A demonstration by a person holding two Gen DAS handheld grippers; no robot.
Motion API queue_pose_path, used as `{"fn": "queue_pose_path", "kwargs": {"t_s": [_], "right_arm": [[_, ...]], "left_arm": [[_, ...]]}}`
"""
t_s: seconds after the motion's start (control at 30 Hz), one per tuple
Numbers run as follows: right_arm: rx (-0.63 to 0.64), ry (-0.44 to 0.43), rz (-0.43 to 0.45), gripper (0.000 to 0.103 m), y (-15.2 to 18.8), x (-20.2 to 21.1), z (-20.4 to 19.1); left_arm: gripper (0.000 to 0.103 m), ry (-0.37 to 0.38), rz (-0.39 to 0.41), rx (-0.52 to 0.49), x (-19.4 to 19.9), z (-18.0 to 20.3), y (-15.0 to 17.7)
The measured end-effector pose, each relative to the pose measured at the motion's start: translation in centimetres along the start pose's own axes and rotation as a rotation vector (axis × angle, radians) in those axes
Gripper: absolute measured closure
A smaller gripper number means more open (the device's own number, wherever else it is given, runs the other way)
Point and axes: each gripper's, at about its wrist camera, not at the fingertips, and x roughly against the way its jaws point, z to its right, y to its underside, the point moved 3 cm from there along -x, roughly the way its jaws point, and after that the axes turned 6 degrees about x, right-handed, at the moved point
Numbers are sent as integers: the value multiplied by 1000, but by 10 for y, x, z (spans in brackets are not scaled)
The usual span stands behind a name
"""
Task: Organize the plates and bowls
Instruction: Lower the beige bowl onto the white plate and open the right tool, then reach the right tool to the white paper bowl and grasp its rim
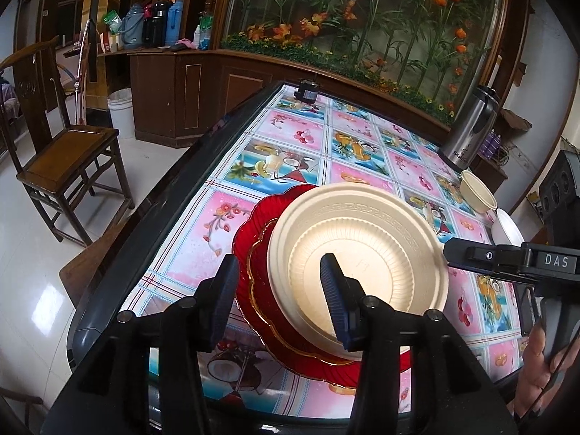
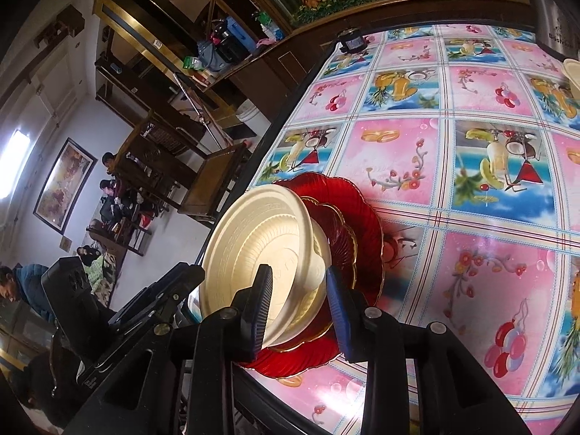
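A stack sits near the table's left edge: a large red scalloped plate, a smaller red gold-rimmed plate on it, and a cream plate on top. My left gripper is open over the stack's near rim, one finger inside the cream plate. My right gripper is open with its jaws on either side of the cream plate's rim; whether they touch is unclear. It also shows in the left wrist view. The red plates lie beneath.
A cream bowl and a white bowl stand at the table's right side near a steel thermos. A small black device sits at the far edge. A wooden chair stands left of the table.
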Motion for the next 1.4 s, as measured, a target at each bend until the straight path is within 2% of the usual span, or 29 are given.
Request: {"fn": "queue_pose_path", "kwargs": {"t_s": [0.27,0.53,0.8,0.97,1.13,1.27,1.4], "right_arm": [[-30,-13,28,70,0,13,13],[-105,-12,105,70,-1,48,49],[-195,-11,195,67,5,90,98],[-279,12,277,67,15,130,148],[-367,100,375,67,23,181,203],[-447,229,460,67,30,228,250],[-515,380,495,67,37,255,289]], "left_arm": [[58,26,13,-22,9,14,-3],[58,62,19,-97,16,51,-5],[58,112,-5,-210,18,113,2],[58,194,-73,-280,7,167,11],[59,296,-158,-343,-17,236,21],[59,356,-212,-368,-43,291,18],[59,409,-268,-355,-71,338,11]]}}
